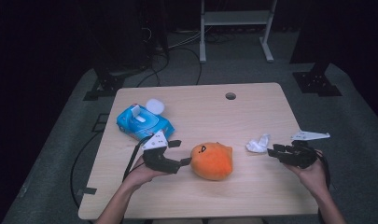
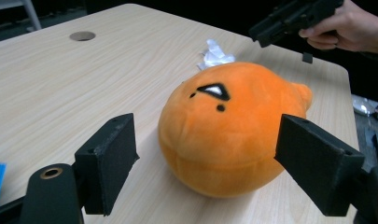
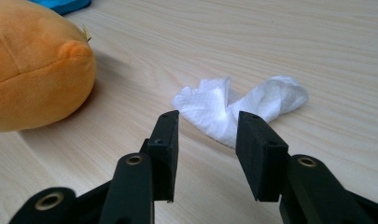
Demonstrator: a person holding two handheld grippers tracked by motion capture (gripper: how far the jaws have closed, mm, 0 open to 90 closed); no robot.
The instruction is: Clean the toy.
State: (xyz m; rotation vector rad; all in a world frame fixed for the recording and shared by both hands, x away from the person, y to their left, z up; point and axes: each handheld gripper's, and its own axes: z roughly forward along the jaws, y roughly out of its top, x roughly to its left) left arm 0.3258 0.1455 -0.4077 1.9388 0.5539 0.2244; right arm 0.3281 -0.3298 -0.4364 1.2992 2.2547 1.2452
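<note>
Right gripper view: right gripper, jaws parted and empty, faces the crumpled tissue lying straight ahead, right of the orange plush toy; long axis crosswise.

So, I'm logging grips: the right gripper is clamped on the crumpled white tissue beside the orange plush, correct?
Not clamped. In the right gripper view the right gripper is open, its pads clear of the crumpled white tissue, which lies on the table just ahead, beside the orange plush.
</note>
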